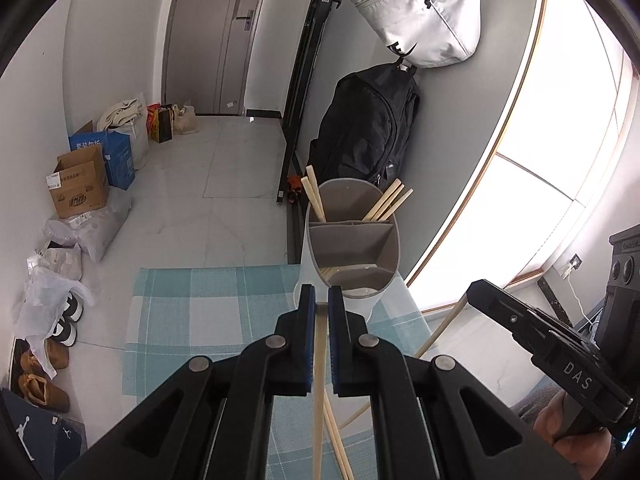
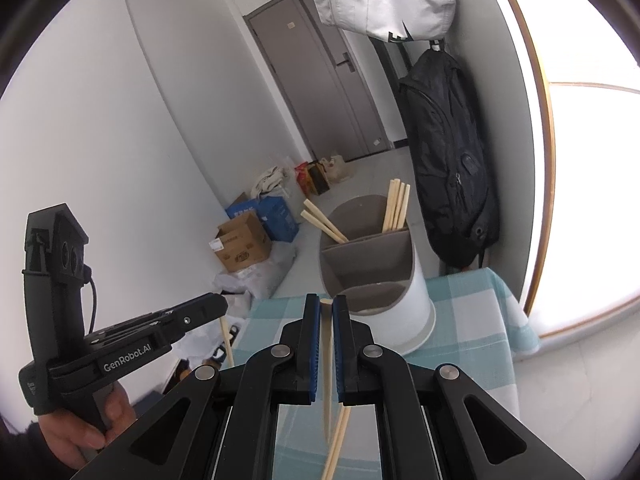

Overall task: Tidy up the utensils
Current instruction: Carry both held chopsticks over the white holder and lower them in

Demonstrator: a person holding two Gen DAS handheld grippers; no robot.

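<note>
White divided holder (image 2: 384, 280) upright w/ wooden chopsticks (image 2: 396, 208) inside.

Grey door (image 1: 224, 36), pale tiled floor (image 1: 200, 184), bright window (image 1: 560, 152), backpack (image 1: 368, 124) hanging.

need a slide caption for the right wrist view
Right gripper grips one chopstick before the divided holder; left gripper holds another.

Black backpack (image 1: 366, 124) hangs below a white bag (image 1: 424, 12), seemingly hooked.
</note>
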